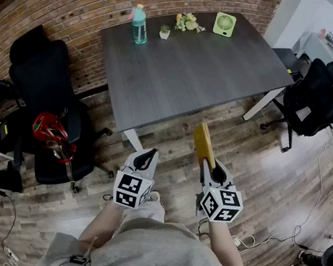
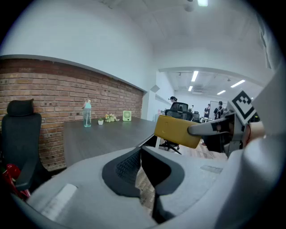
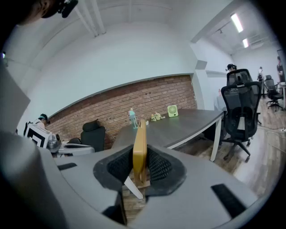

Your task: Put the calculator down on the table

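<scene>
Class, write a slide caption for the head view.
Right hand-held gripper holds a yellow calculator short of the grey table.

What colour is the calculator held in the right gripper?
Yellow. The calculator shows best in the head view.

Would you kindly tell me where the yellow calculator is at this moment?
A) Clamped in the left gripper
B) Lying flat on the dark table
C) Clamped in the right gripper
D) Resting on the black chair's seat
C: the calculator stands edge-on between the pads of the right gripper, out over the wooden floor and short of the table.
</scene>
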Motion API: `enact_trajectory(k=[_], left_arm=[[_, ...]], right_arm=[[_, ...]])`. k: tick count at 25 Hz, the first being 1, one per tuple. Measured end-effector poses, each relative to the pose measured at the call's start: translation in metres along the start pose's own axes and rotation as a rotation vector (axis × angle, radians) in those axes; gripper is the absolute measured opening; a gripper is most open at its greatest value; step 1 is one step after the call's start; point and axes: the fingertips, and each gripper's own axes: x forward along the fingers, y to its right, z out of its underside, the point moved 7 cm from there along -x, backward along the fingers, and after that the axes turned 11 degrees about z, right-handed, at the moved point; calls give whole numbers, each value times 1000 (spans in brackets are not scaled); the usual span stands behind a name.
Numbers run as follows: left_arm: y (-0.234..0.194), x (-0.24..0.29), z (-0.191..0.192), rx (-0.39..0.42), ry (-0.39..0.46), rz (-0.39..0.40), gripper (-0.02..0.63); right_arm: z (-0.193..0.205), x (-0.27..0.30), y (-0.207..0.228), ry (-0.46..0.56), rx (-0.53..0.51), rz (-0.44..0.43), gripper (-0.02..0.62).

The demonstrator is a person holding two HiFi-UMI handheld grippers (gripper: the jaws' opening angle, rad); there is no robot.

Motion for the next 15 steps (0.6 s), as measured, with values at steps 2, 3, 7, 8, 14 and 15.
enact_trajectory(k=[2, 3, 7, 8, 14, 15], left_arm=[[25, -23, 10, -24, 17, -4, 18], [39, -35, 15, -31, 24, -11, 18], [115, -81, 36, -1, 46, -41, 18], [136, -91, 43, 5, 52, -38, 18], [216, -149, 72, -29, 60, -50, 18], [224, -158, 76, -30, 57, -51, 18]], right_arm=[[14, -41, -2, 21, -2, 12, 83], [21, -61, -2, 32, -5, 15, 83], [50, -147, 7, 71, -32, 0, 83], [58, -167, 11, 79, -43, -4, 83], [94, -246, 11, 79, -29, -41, 83], [97, -256, 9, 77, -30, -53, 83]])
